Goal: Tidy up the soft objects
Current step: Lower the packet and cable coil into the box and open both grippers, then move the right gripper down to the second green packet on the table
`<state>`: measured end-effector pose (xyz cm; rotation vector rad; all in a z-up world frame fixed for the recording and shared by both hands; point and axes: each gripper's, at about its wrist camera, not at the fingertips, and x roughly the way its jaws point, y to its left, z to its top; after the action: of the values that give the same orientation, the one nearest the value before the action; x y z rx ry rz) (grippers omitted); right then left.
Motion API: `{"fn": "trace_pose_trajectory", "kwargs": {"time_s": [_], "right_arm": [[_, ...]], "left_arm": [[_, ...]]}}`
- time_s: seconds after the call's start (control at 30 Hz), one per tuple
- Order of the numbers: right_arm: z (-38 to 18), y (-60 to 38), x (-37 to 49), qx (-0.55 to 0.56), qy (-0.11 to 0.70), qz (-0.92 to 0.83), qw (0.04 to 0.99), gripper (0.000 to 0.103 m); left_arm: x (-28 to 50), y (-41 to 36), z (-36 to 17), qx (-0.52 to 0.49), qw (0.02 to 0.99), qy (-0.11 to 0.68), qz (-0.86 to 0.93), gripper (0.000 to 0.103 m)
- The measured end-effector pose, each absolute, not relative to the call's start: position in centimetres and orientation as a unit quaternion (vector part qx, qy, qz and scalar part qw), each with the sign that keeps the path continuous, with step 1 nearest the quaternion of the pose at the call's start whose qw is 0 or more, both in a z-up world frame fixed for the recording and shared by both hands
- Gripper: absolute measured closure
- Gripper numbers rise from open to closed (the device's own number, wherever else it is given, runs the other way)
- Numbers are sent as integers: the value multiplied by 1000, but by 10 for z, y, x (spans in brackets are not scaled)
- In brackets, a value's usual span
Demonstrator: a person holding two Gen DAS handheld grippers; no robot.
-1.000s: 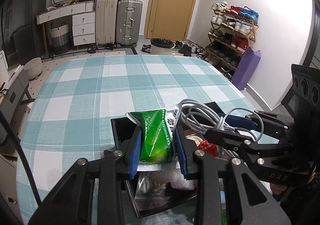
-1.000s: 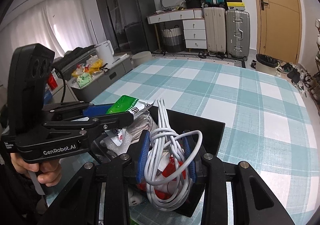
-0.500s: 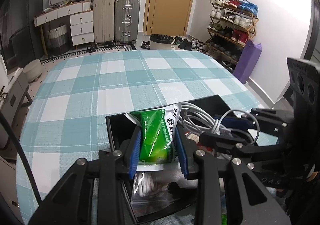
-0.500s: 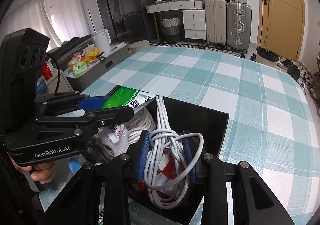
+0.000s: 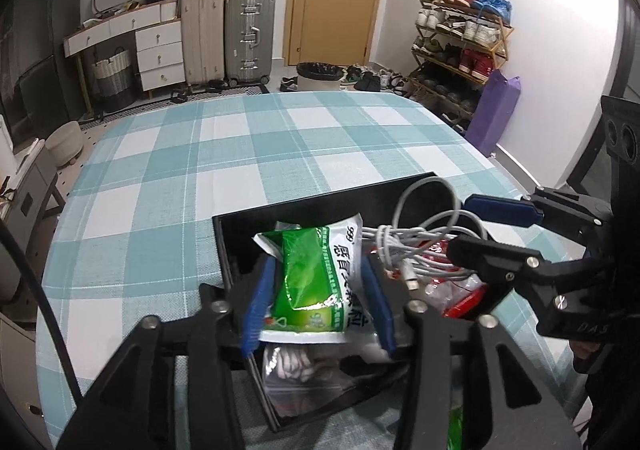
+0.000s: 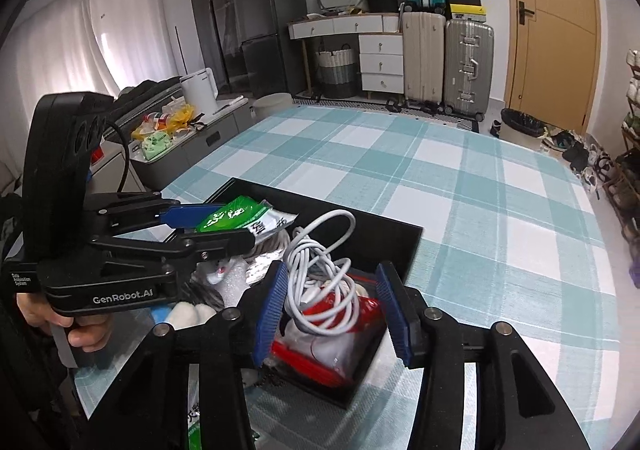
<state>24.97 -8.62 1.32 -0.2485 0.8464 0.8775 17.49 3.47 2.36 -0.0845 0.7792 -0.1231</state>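
Left tool (image 5: 318, 294) is clamped on the green sachet (image 5: 316, 282), holding it just above the left side of the black box (image 5: 224, 246) on the checked worktop (image 5: 240, 154). Right tool (image 6: 332, 310) stands with its blue pads wide apart over the box's other side, where the white cable bundle (image 6: 320, 274) lies loose on a red-and-white packet (image 6: 340, 346), touching neither pad.

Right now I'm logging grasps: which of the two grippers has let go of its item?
The right gripper: its blue pads stand apart around the white cable, which rests in the black bin. The left gripper is clamped on the green packet.
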Motion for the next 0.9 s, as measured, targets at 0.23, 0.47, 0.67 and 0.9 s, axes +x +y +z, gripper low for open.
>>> {"fn": "trace_pose_trajectory", "kwargs": {"time_s": [0.23,0.47,0.67,0.9], "right_arm": [[24,-107,241,-105,382,396,828,30],[24,-126,230,-87,383,376,839,1],[21,-133,213,-86,386,373,840,1],[8,-127,190,-106,397,380,829,1]], "left_arm": [[159,31,34,-33,929,362,-69,15],[135,35,42,-35,939,337,-48,0],[119,39,37,-32,941,336,-32,0],[102,40,31,-25,942,333,-21,0]]}}
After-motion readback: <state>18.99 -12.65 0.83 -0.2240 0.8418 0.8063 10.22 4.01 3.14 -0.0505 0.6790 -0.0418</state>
